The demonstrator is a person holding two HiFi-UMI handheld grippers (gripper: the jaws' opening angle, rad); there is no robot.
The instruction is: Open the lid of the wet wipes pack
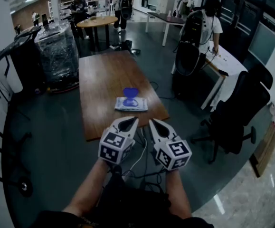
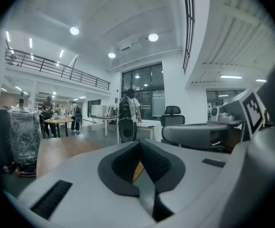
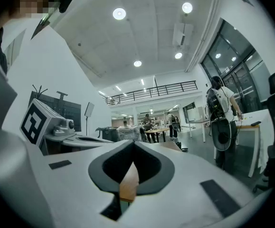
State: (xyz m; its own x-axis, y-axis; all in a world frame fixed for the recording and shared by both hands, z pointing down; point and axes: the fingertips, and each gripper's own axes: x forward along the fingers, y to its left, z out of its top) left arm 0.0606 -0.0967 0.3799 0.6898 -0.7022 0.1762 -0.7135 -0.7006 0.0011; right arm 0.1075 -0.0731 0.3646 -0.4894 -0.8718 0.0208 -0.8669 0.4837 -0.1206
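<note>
The wet wipes pack [image 1: 131, 103] lies flat near the front edge of the wooden table [image 1: 104, 75]. Its blue lid [image 1: 130, 93] stands raised at the pack's far side. Both grippers hover side by side just short of the table's front edge, pointing at the pack and clear of it. My left gripper [image 1: 133, 120] is shut with nothing between its tips, as the left gripper view [image 2: 138, 144] confirms. My right gripper [image 1: 152, 122] also has its tips together and holds nothing [image 3: 131, 144]. Neither gripper view shows the pack.
A black office chair [image 1: 239, 110] stands right of the table. A person with a backpack [image 1: 199, 32] bends over a white table [image 1: 227, 61] behind it. A plastic-wrapped load [image 1: 56, 49] sits at the left. Cables [image 1: 138, 161] trail over the floor under the grippers.
</note>
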